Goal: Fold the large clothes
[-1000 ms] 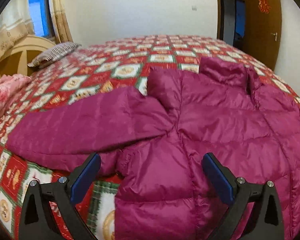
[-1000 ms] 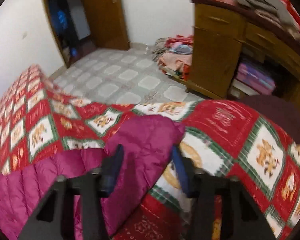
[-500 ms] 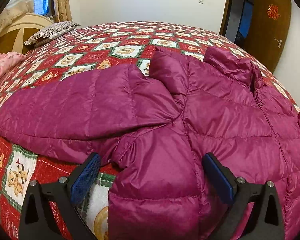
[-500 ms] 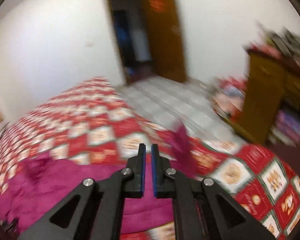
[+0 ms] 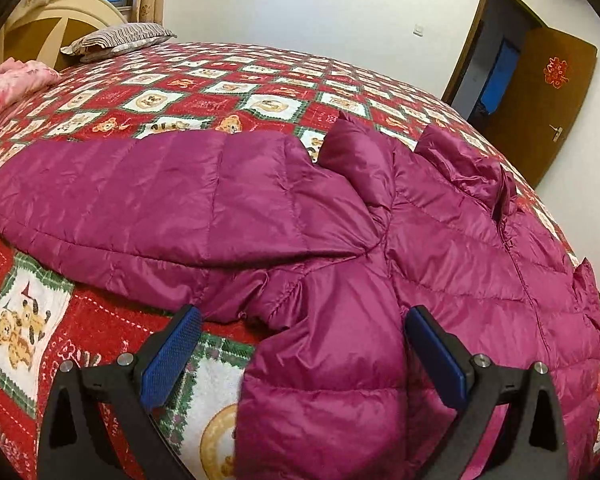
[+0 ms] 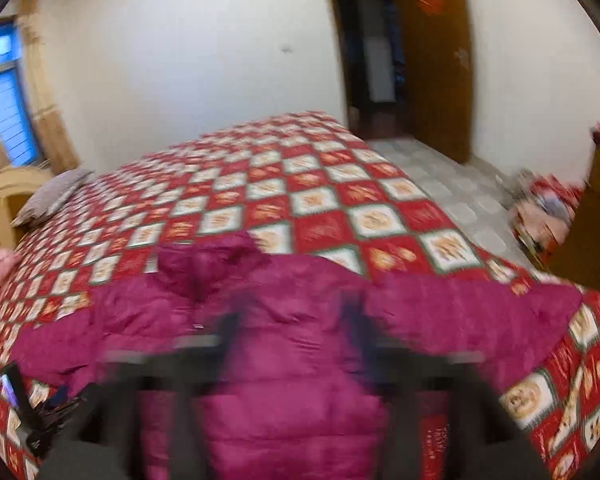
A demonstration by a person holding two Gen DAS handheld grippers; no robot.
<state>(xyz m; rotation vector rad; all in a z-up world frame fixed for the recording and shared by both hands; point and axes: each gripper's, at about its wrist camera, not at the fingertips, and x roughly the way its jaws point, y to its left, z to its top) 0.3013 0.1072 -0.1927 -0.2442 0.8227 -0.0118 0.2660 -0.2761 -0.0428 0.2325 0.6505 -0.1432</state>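
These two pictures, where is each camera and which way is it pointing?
Left wrist view: on the left gripper, low over the puffer jacket, facing across the bed toward the door; both fingers show, apart.
Right wrist view: on the right gripper, higher, looking down the jacket's middle; its blurred fingers show, jaws opening, nothing between them.
Shared: the jacket, the bed, the striped pillow, the door.

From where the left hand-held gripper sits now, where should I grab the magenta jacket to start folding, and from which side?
Take the lower side edge of the jacket, the puffy fold lying between the open pads of the left hand-held gripper. Come straight forward and down from the near bed edge. That edge is raised and bunched, so the pads can likely close around it, whereas the spread sleeve lies flat.
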